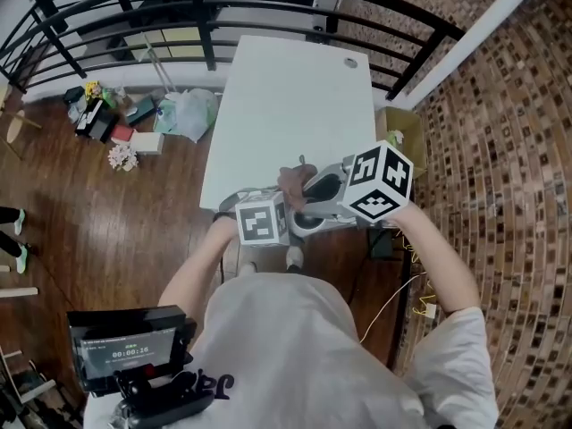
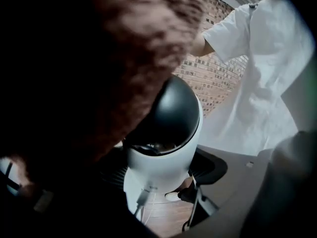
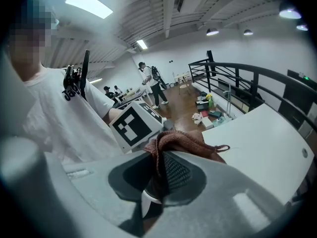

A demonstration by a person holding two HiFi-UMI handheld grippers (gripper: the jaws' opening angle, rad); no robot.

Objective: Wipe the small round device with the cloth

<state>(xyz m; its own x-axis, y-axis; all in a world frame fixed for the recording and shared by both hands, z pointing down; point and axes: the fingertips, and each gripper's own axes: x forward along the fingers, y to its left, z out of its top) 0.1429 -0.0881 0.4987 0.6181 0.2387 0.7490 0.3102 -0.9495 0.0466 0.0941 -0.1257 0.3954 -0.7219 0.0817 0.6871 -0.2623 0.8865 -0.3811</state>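
Observation:
The small round device (image 2: 166, 148), white with a black dome and a white cable below, sits between the two dark pads of my right gripper (image 3: 156, 168), which is shut on it. In the right gripper view only its dark top and a white sliver (image 3: 142, 202) show. The brown cloth (image 2: 99, 58) lies bunched over the dome and fills the left of the left gripper view, hiding those jaws. My left gripper (image 1: 284, 207) holds the cloth (image 1: 292, 181) against the device; its marker cube (image 3: 131, 125) stands right behind the cloth (image 3: 181, 140).
Both grippers work just off the near edge of a white table (image 1: 295, 96). A black railing (image 1: 223, 7) runs behind it, and bags and clutter (image 1: 134, 119) lie on the wooden floor at left. A brick wall (image 1: 500, 150) rises at right. People stand far off (image 3: 148, 81).

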